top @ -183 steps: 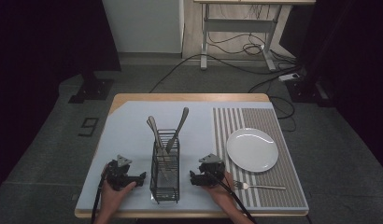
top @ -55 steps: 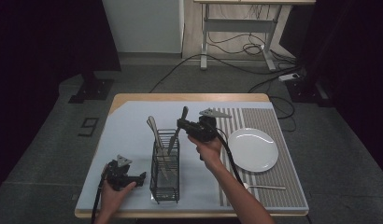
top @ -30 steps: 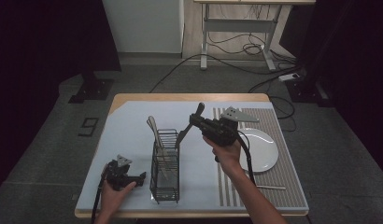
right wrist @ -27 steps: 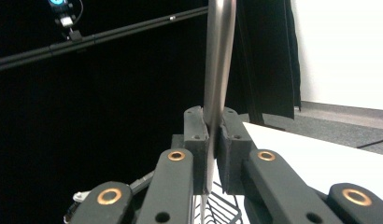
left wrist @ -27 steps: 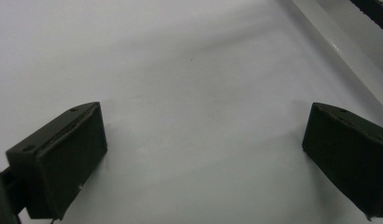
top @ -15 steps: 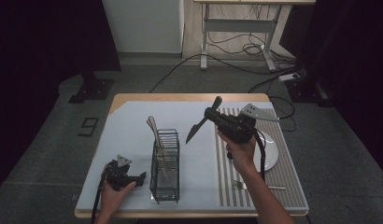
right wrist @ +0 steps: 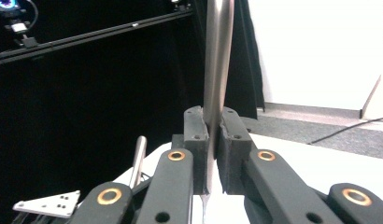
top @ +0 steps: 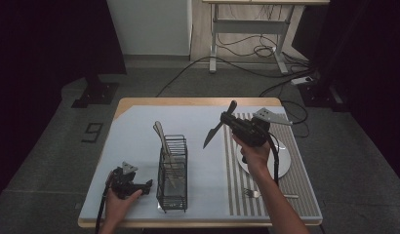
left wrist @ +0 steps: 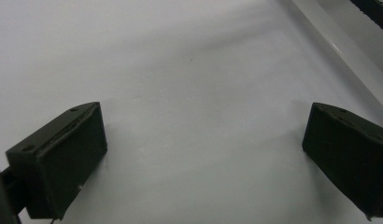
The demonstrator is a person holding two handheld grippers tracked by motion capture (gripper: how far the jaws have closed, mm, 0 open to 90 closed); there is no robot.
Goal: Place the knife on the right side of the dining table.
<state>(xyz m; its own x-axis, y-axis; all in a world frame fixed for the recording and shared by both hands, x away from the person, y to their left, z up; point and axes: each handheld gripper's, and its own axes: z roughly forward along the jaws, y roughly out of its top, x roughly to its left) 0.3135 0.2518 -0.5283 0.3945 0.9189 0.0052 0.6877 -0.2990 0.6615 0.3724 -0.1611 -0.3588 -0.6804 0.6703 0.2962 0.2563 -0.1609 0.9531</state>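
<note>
My right gripper (top: 226, 118) is shut on a metal knife (top: 212, 134), held in the air between the wire caddy (top: 172, 170) and the white plate (top: 281, 163). The knife tilts, blade down to the left. In the right gripper view the knife (right wrist: 216, 70) stands clamped between the two jaws of the gripper (right wrist: 209, 140). One utensil (top: 161, 136) still stands in the caddy. My left gripper (top: 139, 186) rests on the pale blue mat to the left of the caddy, open, with nothing between its fingers (left wrist: 63, 158).
A fork (top: 266, 194) lies on the striped placemat (top: 295, 195) in front of the plate. The caddy's base edge (left wrist: 376, 9) is at the top right of the left gripper view. Cables and a desk frame (top: 247, 29) lie on the floor beyond the table.
The right gripper reached to the caddy, took hold of the knife, lifted it out and carried it right toward the plate. The left gripper has stayed still.
</note>
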